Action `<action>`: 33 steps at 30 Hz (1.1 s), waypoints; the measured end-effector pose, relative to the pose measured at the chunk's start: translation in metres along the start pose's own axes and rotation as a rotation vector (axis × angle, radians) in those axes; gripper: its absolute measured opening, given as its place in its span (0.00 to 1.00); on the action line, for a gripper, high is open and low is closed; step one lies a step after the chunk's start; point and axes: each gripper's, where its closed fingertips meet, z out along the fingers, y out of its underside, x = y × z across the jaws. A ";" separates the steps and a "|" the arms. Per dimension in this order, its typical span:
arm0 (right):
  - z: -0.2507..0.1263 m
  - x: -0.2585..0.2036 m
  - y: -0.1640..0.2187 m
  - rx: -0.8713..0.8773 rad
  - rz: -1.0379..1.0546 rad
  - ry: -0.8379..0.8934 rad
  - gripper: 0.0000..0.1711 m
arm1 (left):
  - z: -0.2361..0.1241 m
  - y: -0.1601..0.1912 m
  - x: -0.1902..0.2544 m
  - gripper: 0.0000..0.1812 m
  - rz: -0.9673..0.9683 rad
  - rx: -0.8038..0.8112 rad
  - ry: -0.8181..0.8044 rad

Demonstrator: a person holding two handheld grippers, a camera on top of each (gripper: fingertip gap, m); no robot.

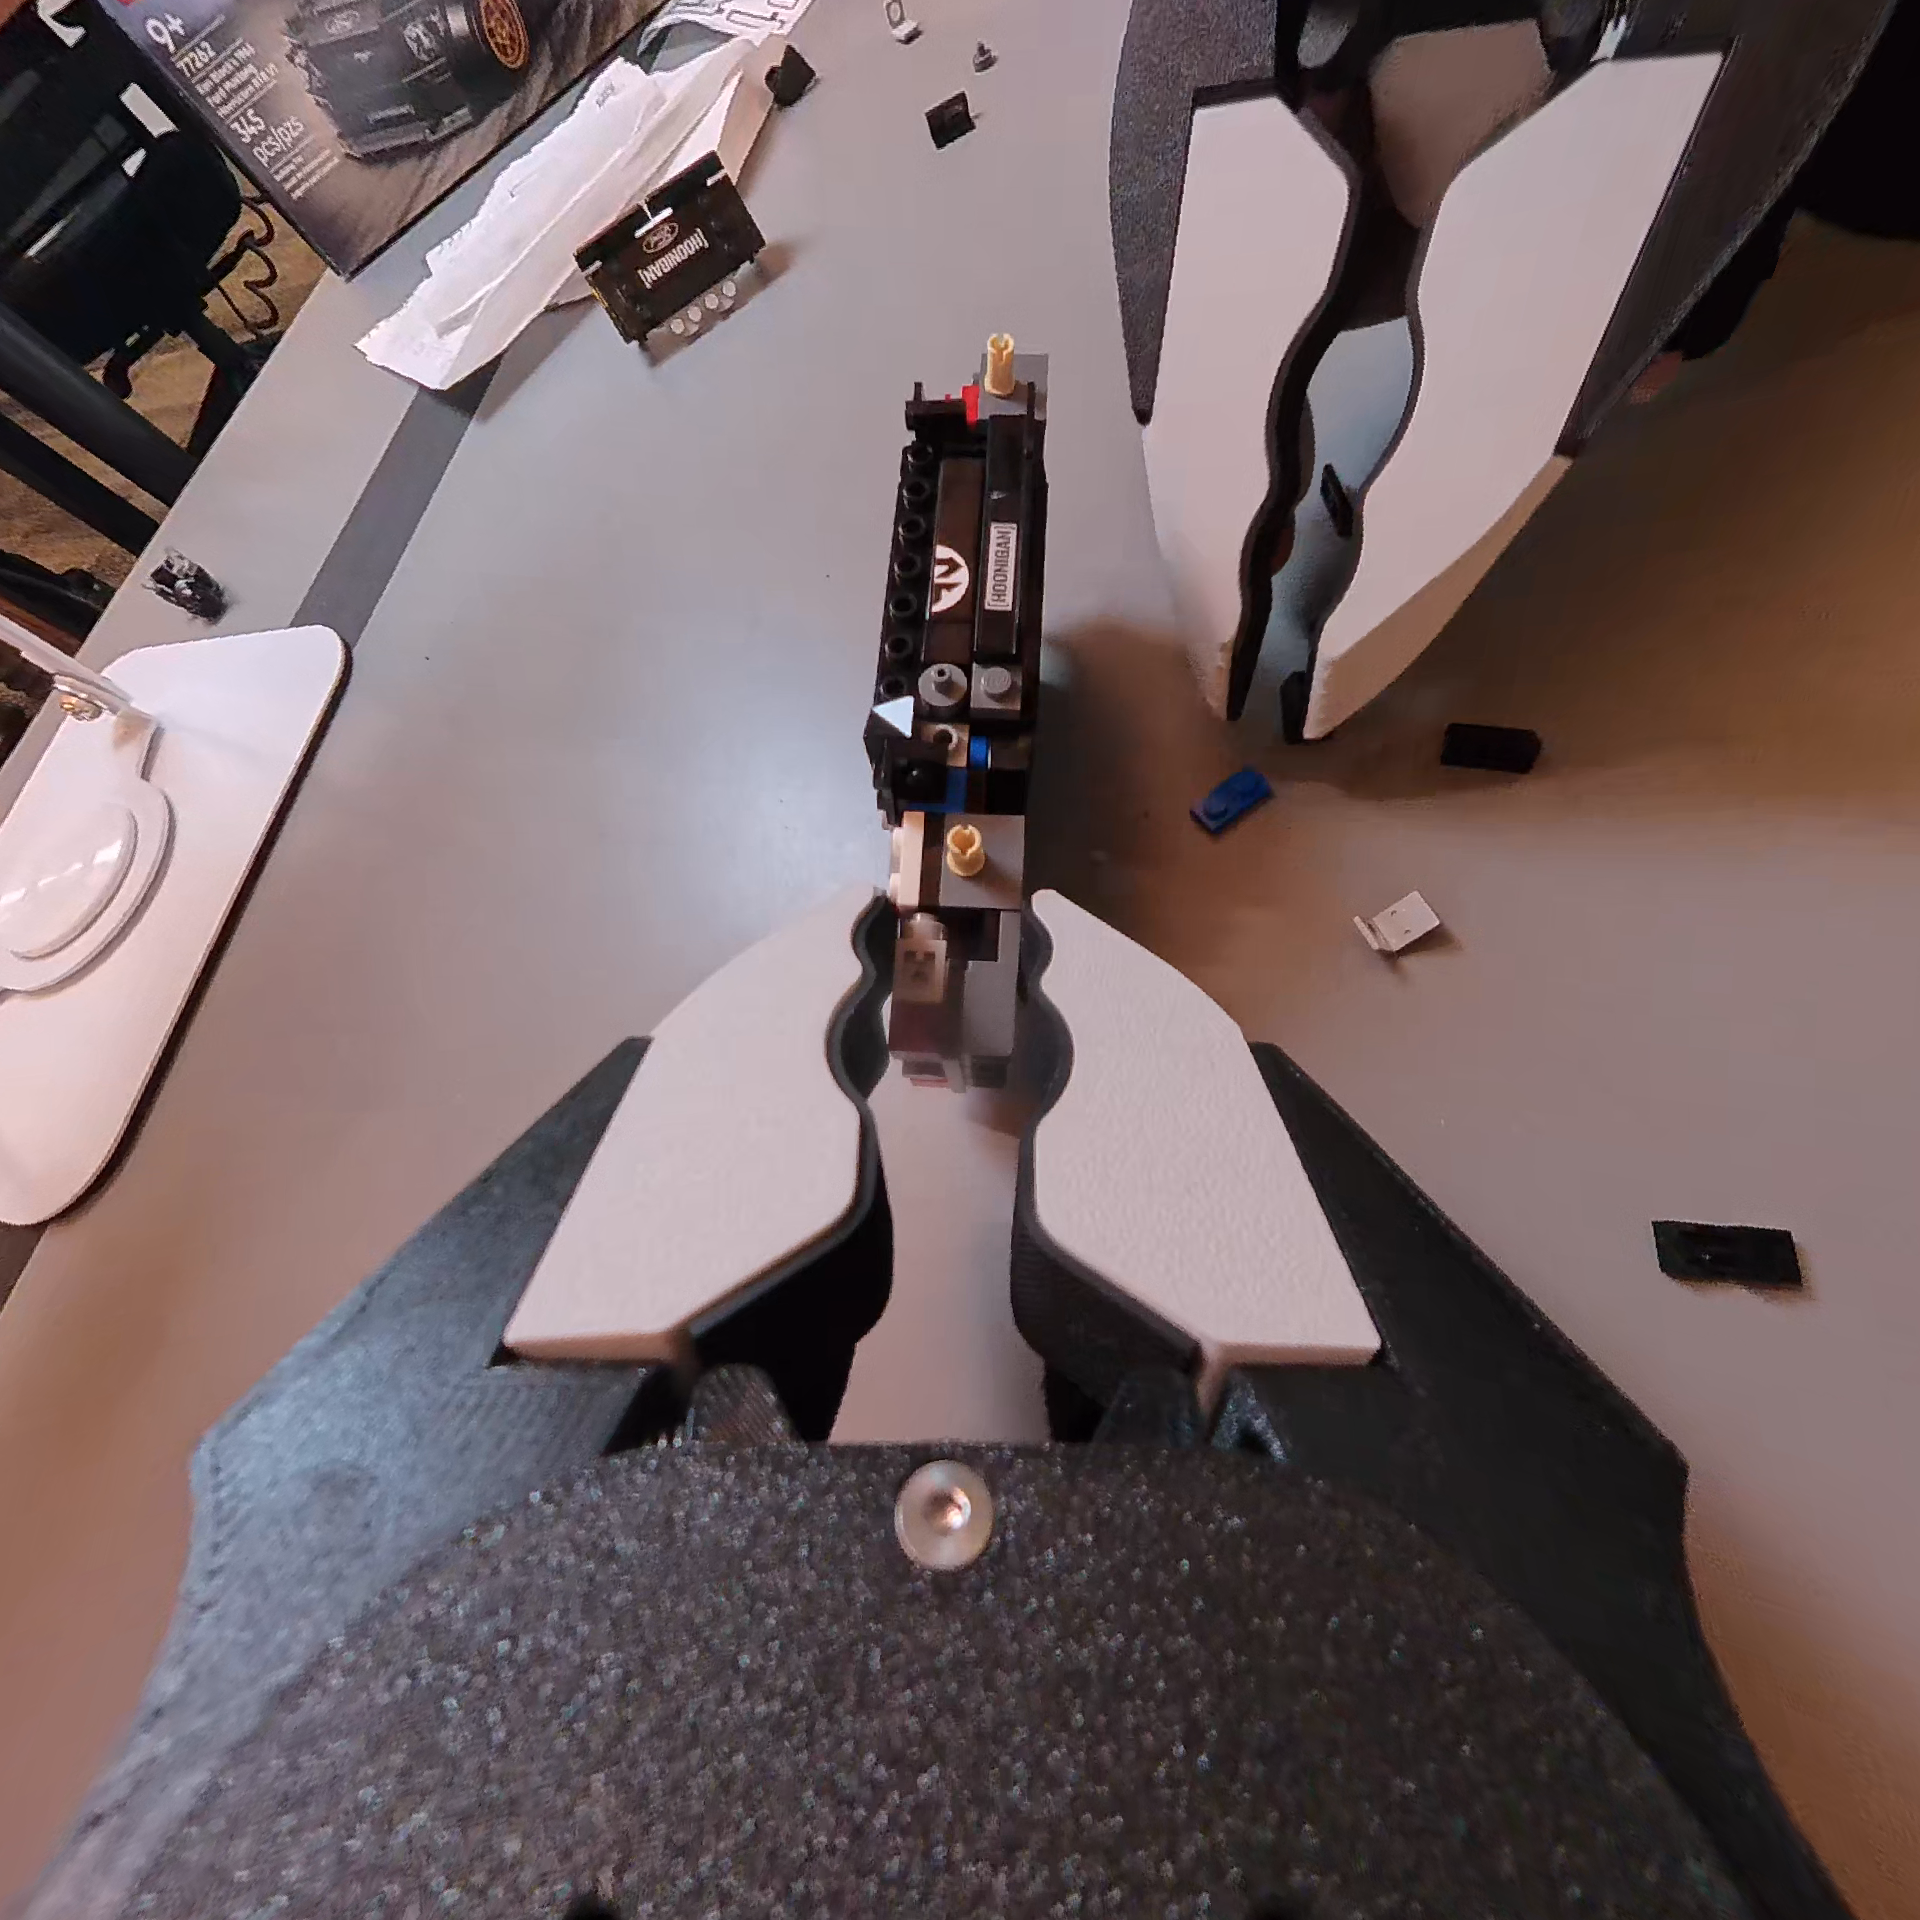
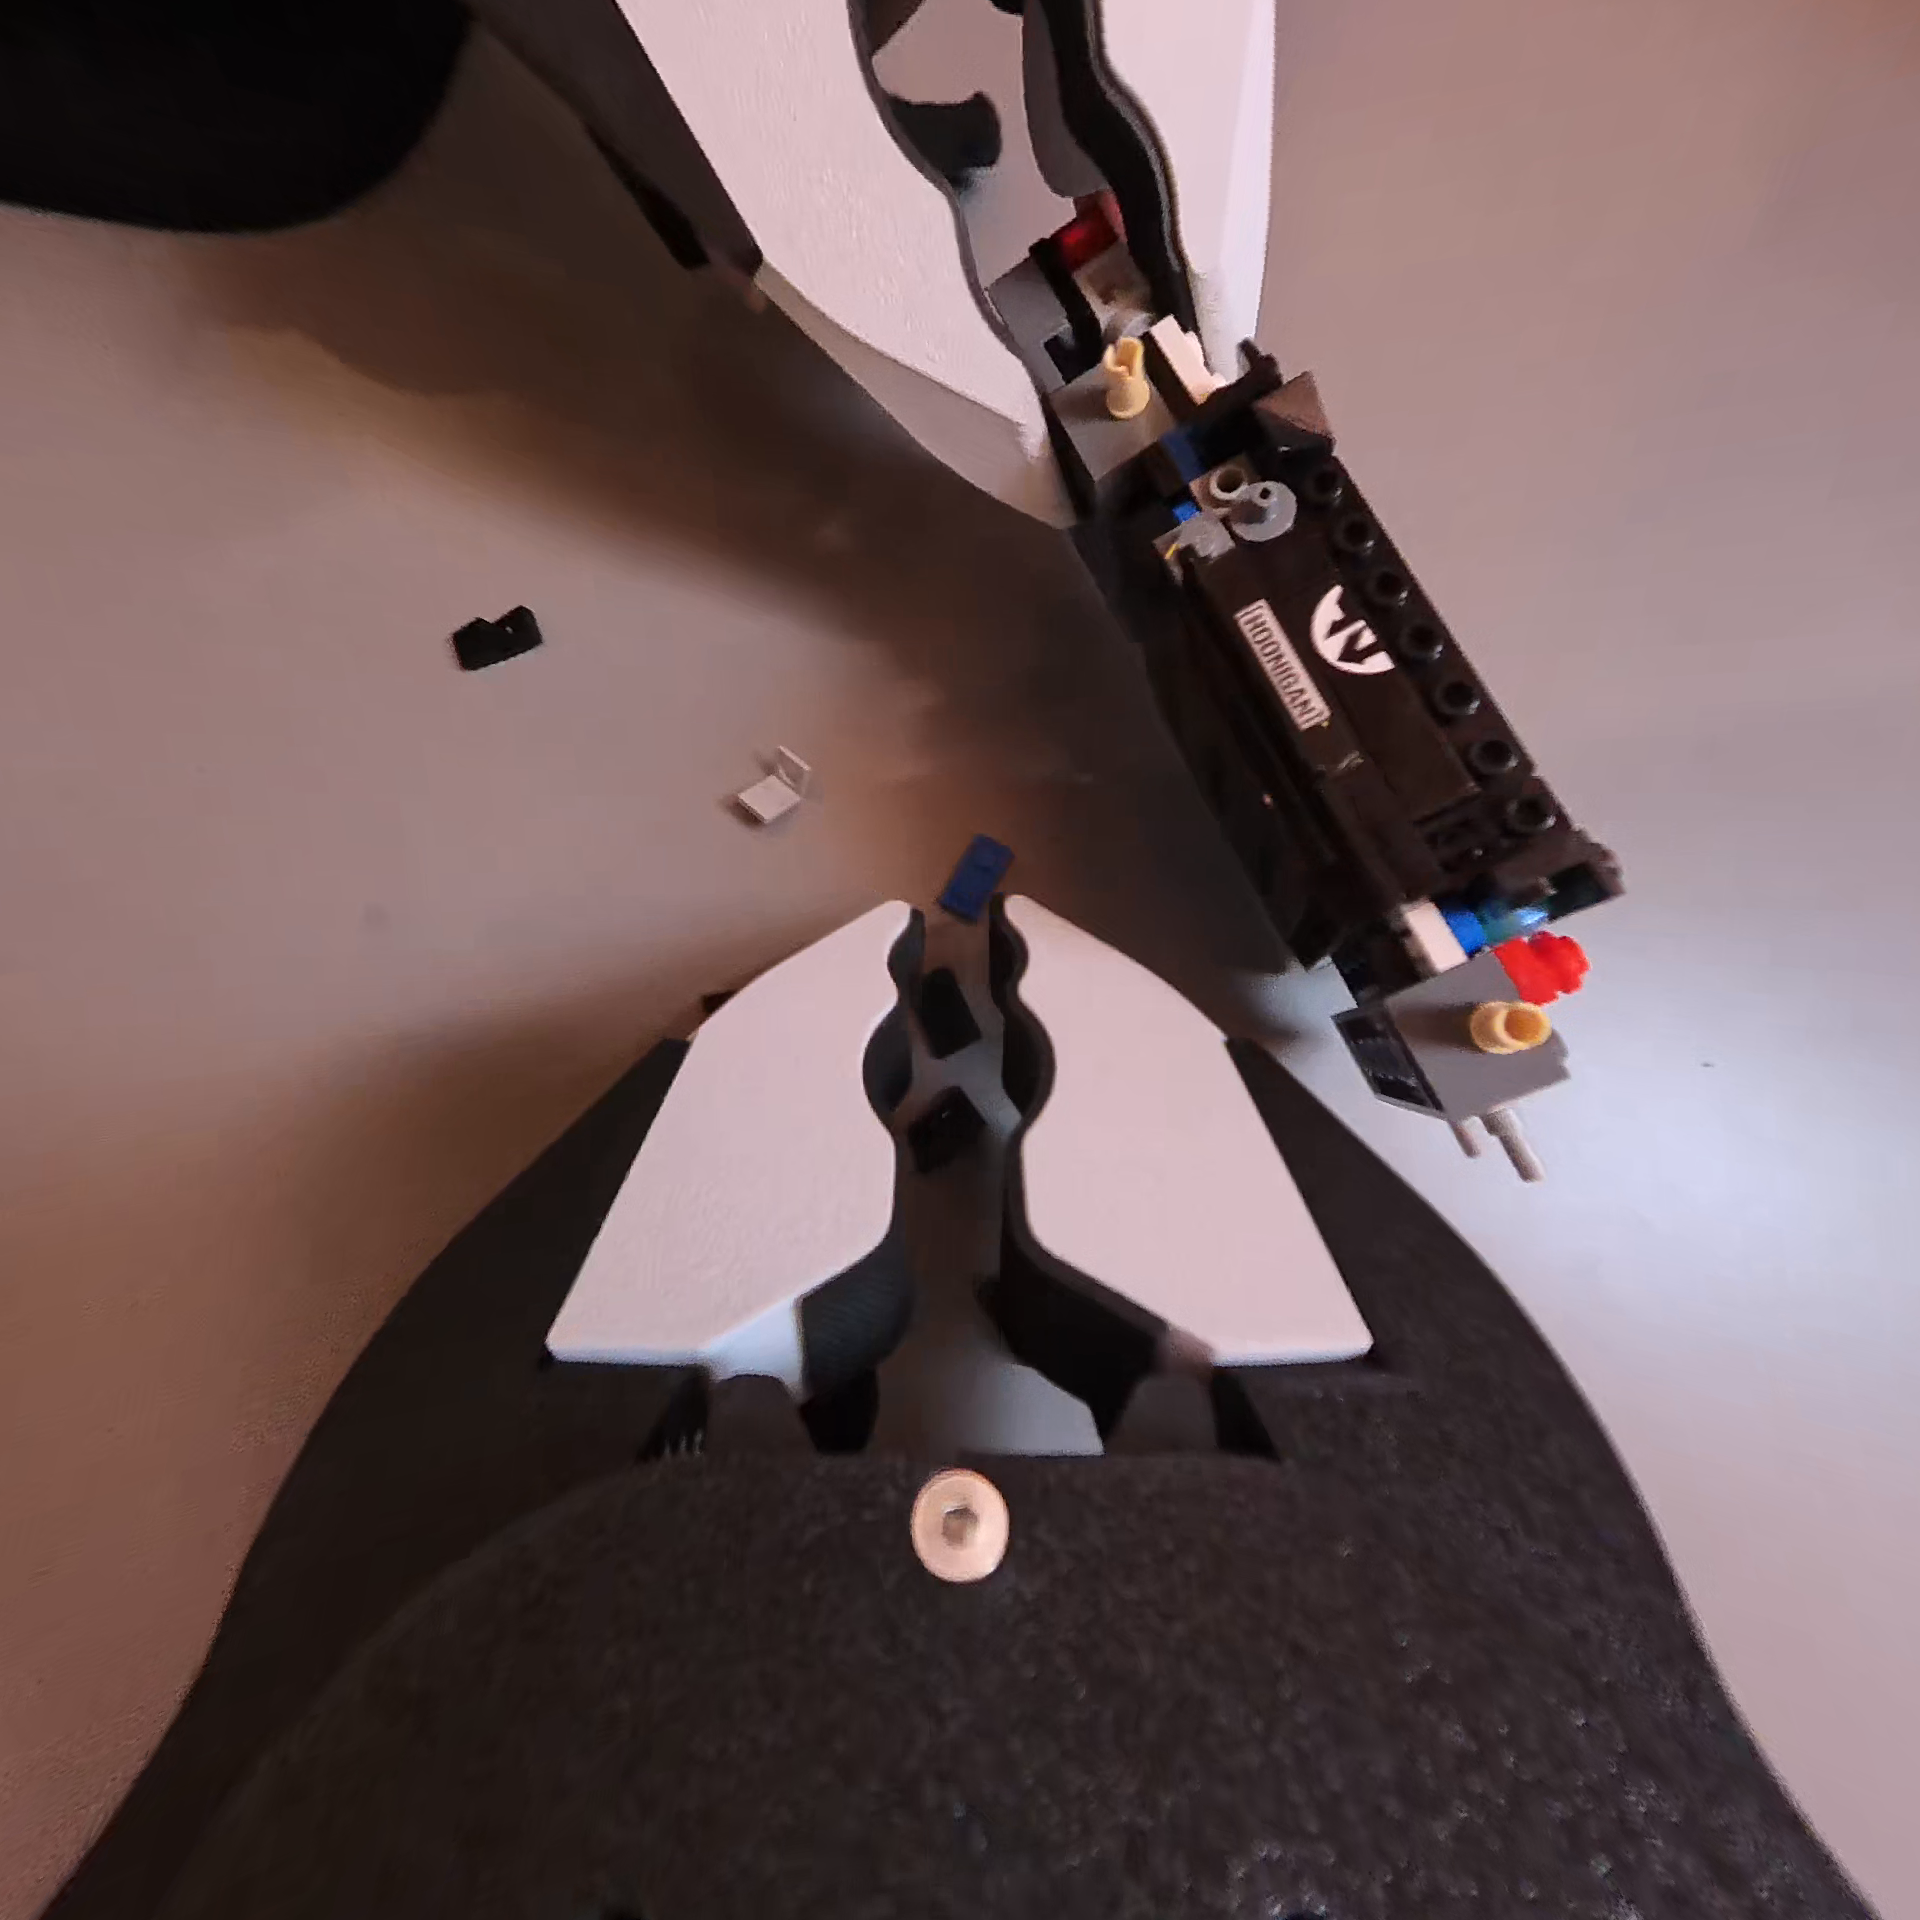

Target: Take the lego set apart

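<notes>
We hold the lego set, a long black car body with grey ends and tan pegs, by its near end in our left gripper; the fingers close on the grey end block, and the rest of the body runs straight ahead of the tips over the grey table. In the right wrist view the same body shows off to the upper right of our right gripper, its far end lifted clear with a red stud and a tan peg showing.

Our right gripper is open by a narrow gap. Two small black pieces show between its fingers; we cannot tell whether they are gripped or lie on the table beneath. Just ahead of the tips lies a blue plate, then a light grey bracket to the left, and a black piece farther left.

Beyond the left gripper, up and to the left, a black printed panel stands on white paper beside the box.
</notes>
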 end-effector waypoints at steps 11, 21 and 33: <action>0.017 0.005 0.004 -0.157 0.071 0.091 0.08 | 0.000 0.000 0.000 0.12 0.007 -0.010 -0.008; -0.025 0.028 -0.054 0.140 0.106 0.279 0.04 | 0.002 -0.005 0.002 0.12 -0.200 -0.071 -0.061; -0.020 0.032 -0.056 0.002 0.244 0.324 0.04 | 0.007 -0.014 0.013 0.12 -0.396 -0.024 -0.061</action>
